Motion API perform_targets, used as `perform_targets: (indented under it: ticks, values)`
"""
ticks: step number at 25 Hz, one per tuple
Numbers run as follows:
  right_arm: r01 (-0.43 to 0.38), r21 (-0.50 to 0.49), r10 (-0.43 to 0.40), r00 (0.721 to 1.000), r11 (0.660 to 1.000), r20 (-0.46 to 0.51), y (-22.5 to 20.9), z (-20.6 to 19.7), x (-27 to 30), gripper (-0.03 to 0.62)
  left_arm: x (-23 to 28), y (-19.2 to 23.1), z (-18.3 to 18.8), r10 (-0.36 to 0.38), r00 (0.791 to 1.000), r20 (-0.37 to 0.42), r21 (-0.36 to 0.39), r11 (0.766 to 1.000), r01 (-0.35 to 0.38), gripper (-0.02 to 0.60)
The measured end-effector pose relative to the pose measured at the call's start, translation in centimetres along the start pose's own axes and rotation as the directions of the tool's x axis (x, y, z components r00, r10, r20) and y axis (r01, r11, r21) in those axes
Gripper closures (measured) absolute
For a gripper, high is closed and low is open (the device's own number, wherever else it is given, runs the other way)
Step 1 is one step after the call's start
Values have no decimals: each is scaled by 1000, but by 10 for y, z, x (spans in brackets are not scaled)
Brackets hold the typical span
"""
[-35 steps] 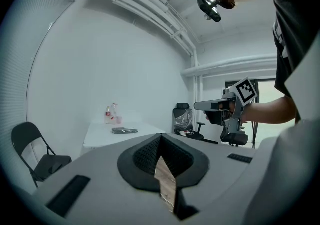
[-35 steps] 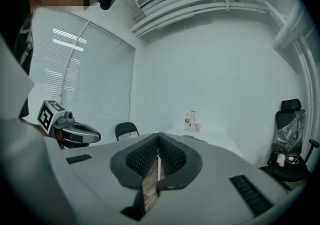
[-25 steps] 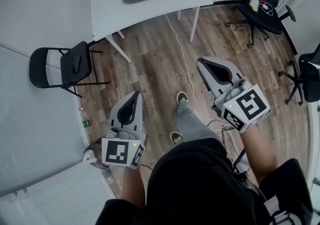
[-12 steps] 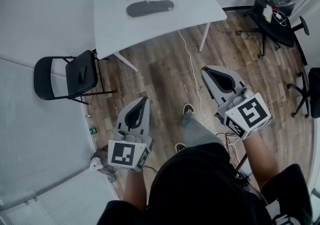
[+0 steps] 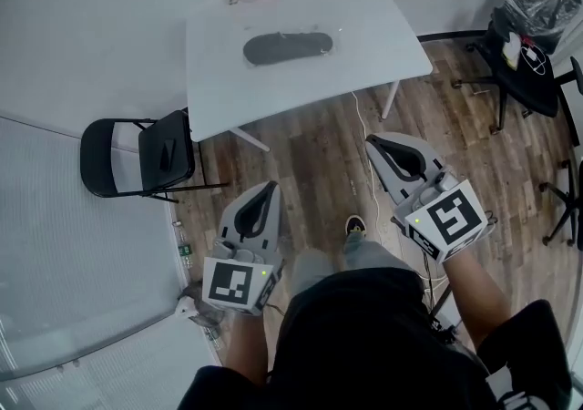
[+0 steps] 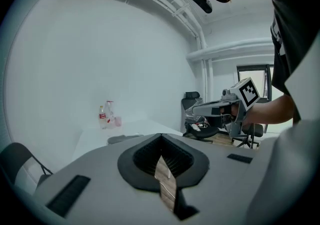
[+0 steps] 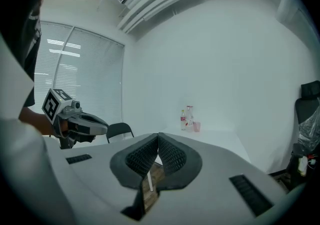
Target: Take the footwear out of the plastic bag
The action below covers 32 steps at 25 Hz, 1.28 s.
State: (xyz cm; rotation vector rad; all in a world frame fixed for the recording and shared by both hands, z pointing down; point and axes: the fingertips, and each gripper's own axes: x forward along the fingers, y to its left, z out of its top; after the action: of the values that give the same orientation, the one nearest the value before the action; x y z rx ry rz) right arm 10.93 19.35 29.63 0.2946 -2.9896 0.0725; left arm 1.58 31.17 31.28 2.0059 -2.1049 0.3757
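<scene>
bagged slipper (image 5: pixel 287 46): middle of table (image 5: pixel 364 16), long axis crosswise | left gripper (image 5: pixel 270 189), right gripper (image 5: pixel 377 140): both short of table, about equally far, jaws together, empty

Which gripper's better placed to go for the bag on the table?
Right, marginally. The right gripper is held further forward, nearer the table and bag than the left gripper. Both are shut, empty and short of the table.
</scene>
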Motion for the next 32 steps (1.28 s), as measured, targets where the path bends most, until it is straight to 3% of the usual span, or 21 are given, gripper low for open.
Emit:
perform_targets:
  ticks: [17,32]
  values:
    - [12,0,-12,1000,1000,-1,-55,5,41,577,59,30,12,-5,1000,1,-20,1000,6,558]
    - [2,28,0,999,1000,-51,-77,-5,128,577,111,108,4,-40,999,0,-53,998,40,558]
